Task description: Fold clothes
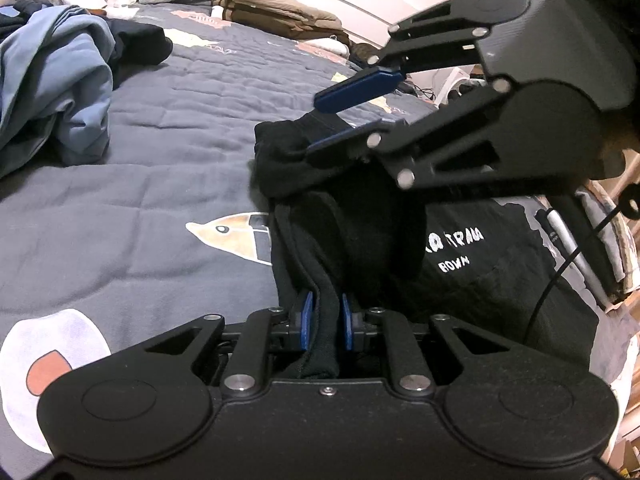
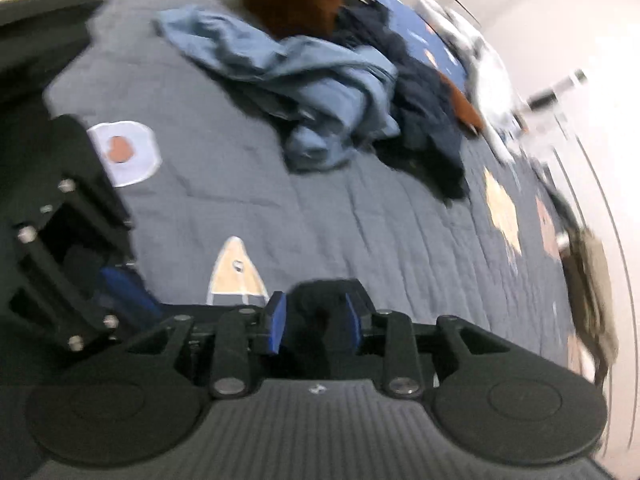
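On the grey quilted bed (image 1: 168, 128) your black garment (image 1: 360, 240) lies bunched. Your left gripper (image 1: 325, 326) has its jaws nearly closed, pinching a fold of it. Your right gripper (image 2: 316, 322) has jaws partly open with black cloth between them; whether they grip it, you cannot tell. A blue garment (image 1: 60, 92) lies heaped well apart.

The right wrist view is motion-blurred, smearing the clothes pile (image 2: 340, 92) toward twelve o'clock, while the black garment (image 2: 320, 312) is mostly hidden behind the gripper body.
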A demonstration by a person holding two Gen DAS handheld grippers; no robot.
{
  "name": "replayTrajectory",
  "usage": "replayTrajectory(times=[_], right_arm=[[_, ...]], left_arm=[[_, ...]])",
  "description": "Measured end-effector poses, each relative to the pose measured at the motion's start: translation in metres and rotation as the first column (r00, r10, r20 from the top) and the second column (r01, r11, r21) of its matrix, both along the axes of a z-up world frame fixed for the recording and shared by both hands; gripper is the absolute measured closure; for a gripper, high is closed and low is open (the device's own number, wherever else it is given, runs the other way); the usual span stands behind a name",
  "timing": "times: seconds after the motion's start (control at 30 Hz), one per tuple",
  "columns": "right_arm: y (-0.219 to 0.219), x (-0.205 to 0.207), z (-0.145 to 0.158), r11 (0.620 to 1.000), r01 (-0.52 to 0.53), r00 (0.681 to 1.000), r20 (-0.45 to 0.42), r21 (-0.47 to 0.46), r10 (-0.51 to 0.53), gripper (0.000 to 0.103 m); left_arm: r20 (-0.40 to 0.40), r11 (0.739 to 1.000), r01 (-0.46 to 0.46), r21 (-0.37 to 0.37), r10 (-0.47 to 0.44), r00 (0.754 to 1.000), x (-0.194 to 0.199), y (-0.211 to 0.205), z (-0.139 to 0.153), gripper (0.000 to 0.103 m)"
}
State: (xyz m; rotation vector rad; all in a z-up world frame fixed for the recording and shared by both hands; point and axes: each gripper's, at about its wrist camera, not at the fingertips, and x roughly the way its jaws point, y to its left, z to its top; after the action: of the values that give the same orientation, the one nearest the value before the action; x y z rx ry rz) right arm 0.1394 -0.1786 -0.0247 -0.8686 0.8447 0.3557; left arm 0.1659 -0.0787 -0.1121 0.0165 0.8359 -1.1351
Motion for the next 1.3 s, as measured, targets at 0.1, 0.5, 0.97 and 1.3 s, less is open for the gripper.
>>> replayTrajectory(times=[0.1, 0.5, 0.97, 1.3], right_arm=[[0.014, -0.003, -0.003, 0.997, -0.071, 0.997, 0.009, -0.032, 0.071, 0.073], [0.009, 0.026, -0.044, 0.981, -0.135, 0.985, -0.127, -0.137, 0.118, 0.073], [-0.001, 0.013, -0.069, 0.939, -0.203, 0.975, -0.147, -0.277, 0.167, 0.089], [-0.040, 0.038, -0.009, 0.968, 0.169, 0.982, 0.046, 0.187, -0.181, 0.101]], left_arm=[[-0.001, 1.000, 0.000, 0.000, 0.000, 1.000, 0.000, 0.000, 0.000, 0.087], [-0.010, 1.000, 0.001, 0.000, -0.001, 1.000, 0.002, 0.001, -0.001, 0.087], [-0.013, 1.000, 0.000, 0.007, 0.000, 1.000, 0.003, 0.002, -0.003, 0.087], [0.003, 1.000, 0.017, 0.018, -0.017, 1.000, 0.004, 0.007, -0.001, 0.087]])
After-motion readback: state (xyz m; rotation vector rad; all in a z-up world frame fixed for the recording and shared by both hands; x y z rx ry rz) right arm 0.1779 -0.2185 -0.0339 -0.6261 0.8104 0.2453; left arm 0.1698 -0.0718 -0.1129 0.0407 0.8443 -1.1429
